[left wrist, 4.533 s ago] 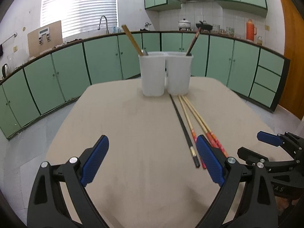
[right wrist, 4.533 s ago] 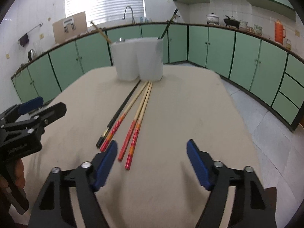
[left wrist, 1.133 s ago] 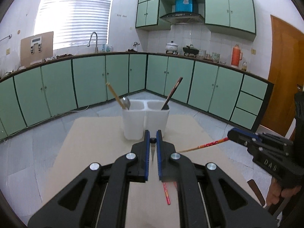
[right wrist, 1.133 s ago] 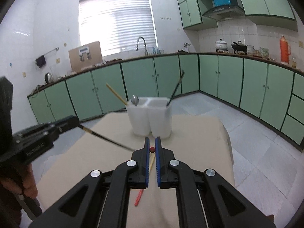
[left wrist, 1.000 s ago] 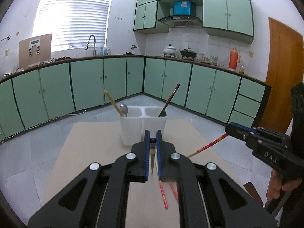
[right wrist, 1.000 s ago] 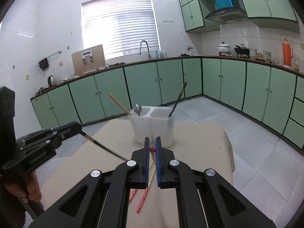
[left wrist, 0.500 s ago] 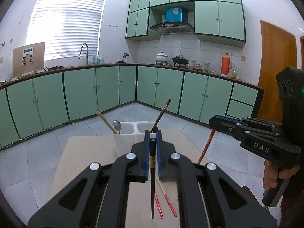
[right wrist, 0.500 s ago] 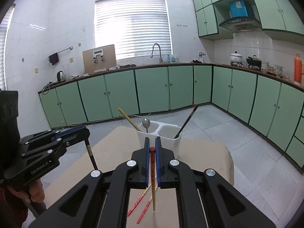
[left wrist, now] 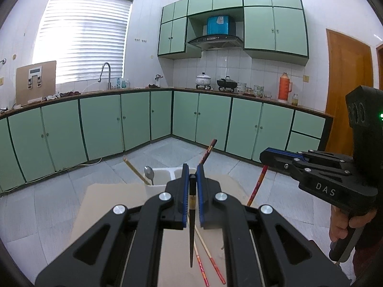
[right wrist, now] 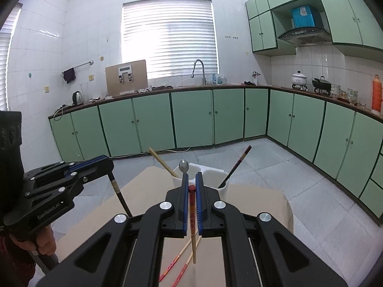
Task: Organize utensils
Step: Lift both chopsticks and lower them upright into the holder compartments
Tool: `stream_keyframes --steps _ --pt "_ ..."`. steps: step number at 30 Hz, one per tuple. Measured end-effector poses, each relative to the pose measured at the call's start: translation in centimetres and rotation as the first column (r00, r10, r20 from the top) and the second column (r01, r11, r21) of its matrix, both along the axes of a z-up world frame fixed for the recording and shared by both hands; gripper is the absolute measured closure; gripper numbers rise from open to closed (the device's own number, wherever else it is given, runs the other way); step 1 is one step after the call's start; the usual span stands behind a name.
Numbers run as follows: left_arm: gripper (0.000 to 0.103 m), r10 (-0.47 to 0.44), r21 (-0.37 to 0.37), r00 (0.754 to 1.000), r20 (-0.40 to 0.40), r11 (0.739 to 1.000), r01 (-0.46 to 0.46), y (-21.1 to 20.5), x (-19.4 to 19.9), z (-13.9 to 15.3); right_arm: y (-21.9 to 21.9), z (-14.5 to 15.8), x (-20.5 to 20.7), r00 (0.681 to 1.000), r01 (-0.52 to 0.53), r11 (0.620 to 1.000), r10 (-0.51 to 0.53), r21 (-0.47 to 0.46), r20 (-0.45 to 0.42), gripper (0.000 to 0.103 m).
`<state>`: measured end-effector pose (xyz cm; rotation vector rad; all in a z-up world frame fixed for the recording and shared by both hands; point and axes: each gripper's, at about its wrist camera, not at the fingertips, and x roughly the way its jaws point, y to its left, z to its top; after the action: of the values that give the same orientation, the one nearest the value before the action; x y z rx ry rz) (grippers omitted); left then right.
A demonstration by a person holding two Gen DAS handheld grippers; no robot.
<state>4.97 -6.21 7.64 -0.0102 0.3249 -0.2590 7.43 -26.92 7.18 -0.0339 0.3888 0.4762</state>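
Left gripper clamped on black chopstick, now swung tip-down from level. At 12 o'clock, white holder. Right gripper clamped on red-ended chopstick, likewise tipped vertical: ready for dropping in.

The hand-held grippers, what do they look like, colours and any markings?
Both are matte black plastic with blue finger pads and silver bolts. The right hand-held gripper reads "DAS" in pale letters and shows a green light; the left hand-held gripper reads "GenRobot.AI".
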Motion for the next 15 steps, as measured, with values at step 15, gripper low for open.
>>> stream_keyframes --steps 15 --pt "0.097 0.005 -0.011 0.994 0.105 1.000 -0.003 0.1 4.9 5.4 0.5 6.4 5.6 0.995 0.005 1.000 -0.008 0.029 0.100 0.097"
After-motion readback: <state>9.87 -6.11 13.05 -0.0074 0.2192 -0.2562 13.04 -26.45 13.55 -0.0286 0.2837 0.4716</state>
